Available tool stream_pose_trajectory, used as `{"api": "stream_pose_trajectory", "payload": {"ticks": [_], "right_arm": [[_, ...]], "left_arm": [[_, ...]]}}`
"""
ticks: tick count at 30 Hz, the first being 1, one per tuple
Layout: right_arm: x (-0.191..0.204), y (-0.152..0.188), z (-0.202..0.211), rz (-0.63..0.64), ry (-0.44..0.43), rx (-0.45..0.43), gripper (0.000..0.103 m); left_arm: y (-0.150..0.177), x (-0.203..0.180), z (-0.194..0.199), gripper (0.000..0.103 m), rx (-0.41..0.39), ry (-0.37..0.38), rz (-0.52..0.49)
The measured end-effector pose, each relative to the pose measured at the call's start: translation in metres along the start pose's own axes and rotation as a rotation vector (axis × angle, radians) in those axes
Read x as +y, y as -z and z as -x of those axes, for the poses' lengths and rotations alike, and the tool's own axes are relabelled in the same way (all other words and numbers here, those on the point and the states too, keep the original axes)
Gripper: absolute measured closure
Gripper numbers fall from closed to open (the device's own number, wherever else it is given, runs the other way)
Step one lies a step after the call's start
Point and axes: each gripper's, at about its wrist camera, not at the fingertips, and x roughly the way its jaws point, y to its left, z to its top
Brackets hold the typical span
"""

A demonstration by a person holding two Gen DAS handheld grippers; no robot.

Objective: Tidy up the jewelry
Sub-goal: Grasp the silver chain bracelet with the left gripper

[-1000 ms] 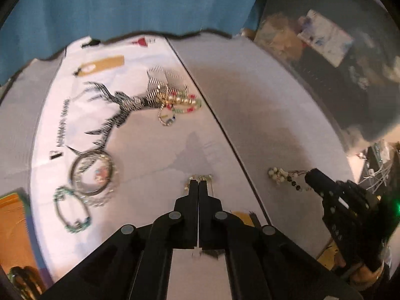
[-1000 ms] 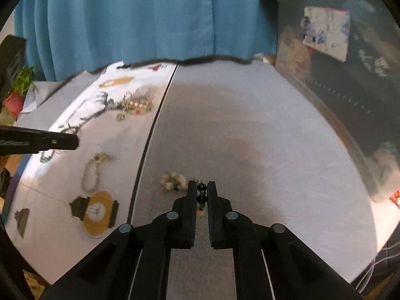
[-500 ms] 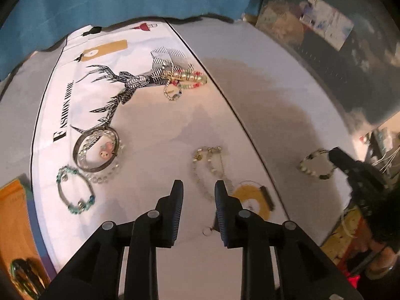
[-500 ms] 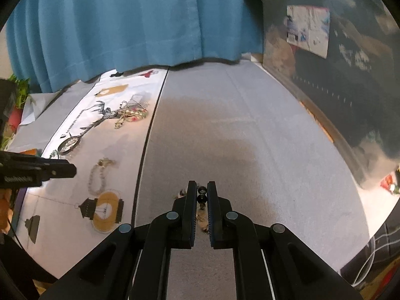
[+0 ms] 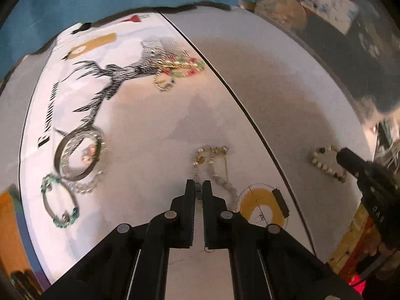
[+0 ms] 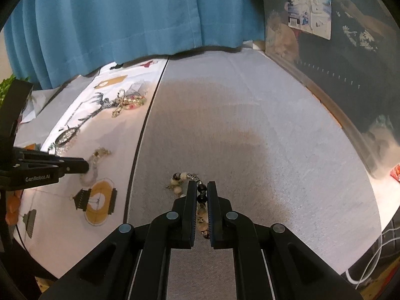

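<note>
My left gripper (image 5: 198, 183) is nearly shut on the near end of a gold and pearl bracelet (image 5: 212, 167) lying on the white printed cloth (image 5: 140, 130). My right gripper (image 6: 201, 185) is shut on a cream and black beaded bracelet (image 6: 182, 178) over the grey cloth (image 6: 250, 137); it also shows in the left wrist view (image 5: 325, 162). The left gripper appears in the right wrist view (image 6: 85, 167) at the gold bracelet (image 6: 96, 160).
On the white cloth lie a silver bangle (image 5: 77, 155), a green beaded bracelet (image 5: 58, 202) and a tangle of bracelets (image 5: 180, 70) at the back. A blue curtain (image 6: 125, 17) hangs behind. Dark clutter (image 6: 337, 50) stands at the right.
My left gripper opened, then closed on the gold and pearl bracelet. My right gripper kept its hold on the beaded bracelet and drew it back a little on the grey cloth.
</note>
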Motion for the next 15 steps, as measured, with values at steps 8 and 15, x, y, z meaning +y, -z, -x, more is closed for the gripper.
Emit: {"api": "stream_pose_trajectory", "payload": {"ticks": [8,15], "right_arm": [[0.006,-0.018,0.043,0.008,0.010,-0.088,0.095],[0.033,-0.026,0.085,0.068,0.004,-0.145,0.095]], "left_arm": [[0.009,0.001,0.095,0.100,-0.169,0.064,-0.002],[0.039,0.013,0.167,0.100,-0.252,0.037,0.027]]}}
